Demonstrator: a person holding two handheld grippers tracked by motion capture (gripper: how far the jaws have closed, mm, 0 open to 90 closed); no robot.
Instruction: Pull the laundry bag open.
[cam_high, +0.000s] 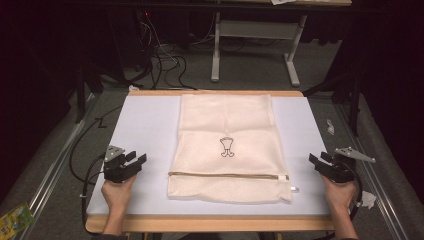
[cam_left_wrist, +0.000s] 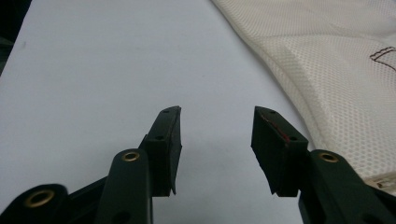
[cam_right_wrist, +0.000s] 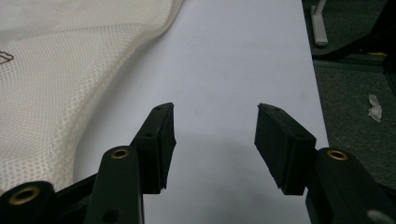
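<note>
Cream mesh laundry bag (cam_high: 227, 145) lies flat, zipper (cam_high: 225, 175) closed.

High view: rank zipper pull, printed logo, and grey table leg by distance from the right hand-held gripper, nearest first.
From the right hand-held gripper at the table's right edge:
1. Zipper pull, at the near right corner of the mesh laundry bag, just left of the gripper.
2. Printed logo, at the bag's middle.
3. Grey table leg, on the floor beyond the table's far edge.

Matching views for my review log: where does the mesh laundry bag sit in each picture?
High view: mesh laundry bag lies centre of the table, zipper near the person.
Left gripper view: upper right, beside the open jaws.
Right gripper view: upper left.
Shared landmark: the white table surface.
</note>
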